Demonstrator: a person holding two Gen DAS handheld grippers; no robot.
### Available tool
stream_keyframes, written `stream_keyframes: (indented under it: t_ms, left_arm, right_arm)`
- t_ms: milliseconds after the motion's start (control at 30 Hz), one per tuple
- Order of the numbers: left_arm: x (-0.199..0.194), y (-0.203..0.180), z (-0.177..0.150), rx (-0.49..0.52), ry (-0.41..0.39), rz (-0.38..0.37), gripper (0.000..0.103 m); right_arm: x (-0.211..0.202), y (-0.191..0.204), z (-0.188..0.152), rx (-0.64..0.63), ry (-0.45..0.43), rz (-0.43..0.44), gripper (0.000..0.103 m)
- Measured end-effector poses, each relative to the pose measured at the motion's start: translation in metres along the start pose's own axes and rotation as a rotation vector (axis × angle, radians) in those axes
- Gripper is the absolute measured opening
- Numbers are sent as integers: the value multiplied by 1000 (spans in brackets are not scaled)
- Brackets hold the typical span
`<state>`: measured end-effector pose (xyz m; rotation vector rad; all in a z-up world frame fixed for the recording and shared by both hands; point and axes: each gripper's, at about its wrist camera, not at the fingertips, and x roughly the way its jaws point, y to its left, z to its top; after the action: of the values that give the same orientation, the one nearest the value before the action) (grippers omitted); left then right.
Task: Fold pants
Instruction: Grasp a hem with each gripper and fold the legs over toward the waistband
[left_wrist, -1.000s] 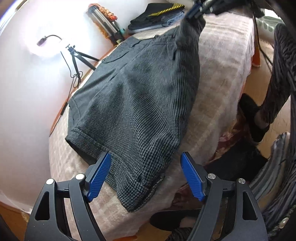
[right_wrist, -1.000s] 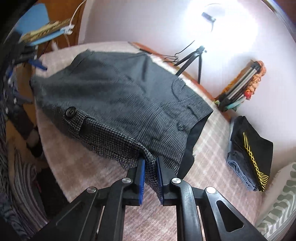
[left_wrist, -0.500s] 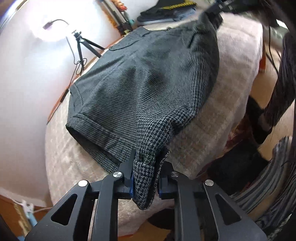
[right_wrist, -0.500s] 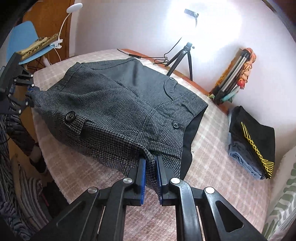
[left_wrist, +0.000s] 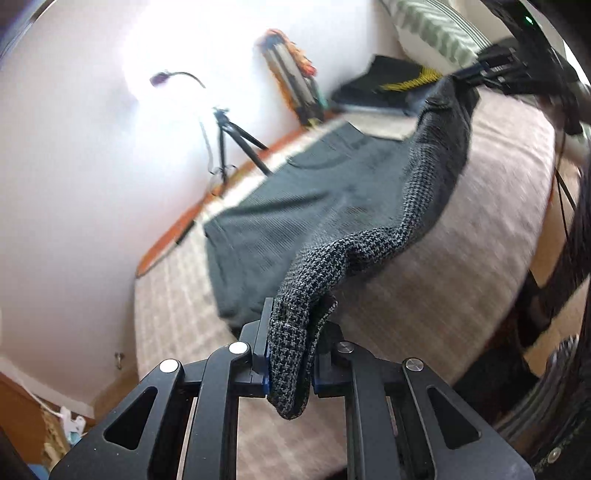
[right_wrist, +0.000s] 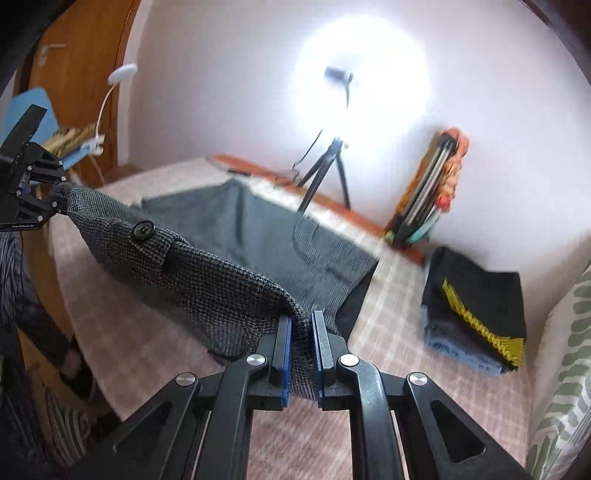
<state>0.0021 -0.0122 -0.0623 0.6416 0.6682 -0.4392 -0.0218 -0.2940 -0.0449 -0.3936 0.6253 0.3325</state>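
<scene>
Grey houndstooth pants (left_wrist: 332, 206) lie partly on a pink checked bed cover (left_wrist: 461, 258). My left gripper (left_wrist: 290, 354) is shut on the hem end of the near edge and holds it up off the bed. My right gripper (right_wrist: 301, 350) is shut on the waistband end of the pants (right_wrist: 207, 273), also raised. The near edge hangs stretched between the two grippers, while the far half still rests flat on the bed. The left gripper also shows in the right wrist view (right_wrist: 33, 199), and the right gripper in the left wrist view (left_wrist: 491, 70).
A folded dark stack of clothes (right_wrist: 476, 310) sits on the bed near a green-patterned pillow (right_wrist: 561, 369). A ring light on a tripod (right_wrist: 325, 173) and a folded rack (right_wrist: 428, 192) stand by the wall. The person's legs (right_wrist: 22, 295) are beside the bed.
My left gripper closed on the hem end and lifted it. Both grippers have raised the near edge of the pants higher off the bed.
</scene>
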Motion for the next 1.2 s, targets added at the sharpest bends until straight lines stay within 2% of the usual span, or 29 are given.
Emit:
stream_keyframes:
  t_ms: [267, 400, 500, 700, 967, 1133, 1200]
  left_arm:
    - [37, 52, 44, -51, -32, 29, 13]
    - [67, 72, 64, -49, -23, 56, 13]
    - [94, 89, 79, -80, -4, 42, 13]
    - [162, 108, 96, -94, 62, 46, 13]
    - [250, 123, 98, -142, 195, -9, 13]
    - [281, 123, 94, -141, 237, -29, 13]
    - [289, 123, 93, -143, 243, -25, 17]
  right_arm:
    - [23, -29, 51, 70, -85, -45, 7]
    - [48, -51, 68, 123, -88, -51, 7]
    - [73, -69, 79, 159, -83, -56, 7]
    - [130, -102, 89, 205, -32, -63, 7]
    - [215, -125, 95, 219, 90, -54, 6]
    - [256, -129, 83, 228, 172, -34, 6]
    - [266, -129, 81, 225, 191, -37, 6]
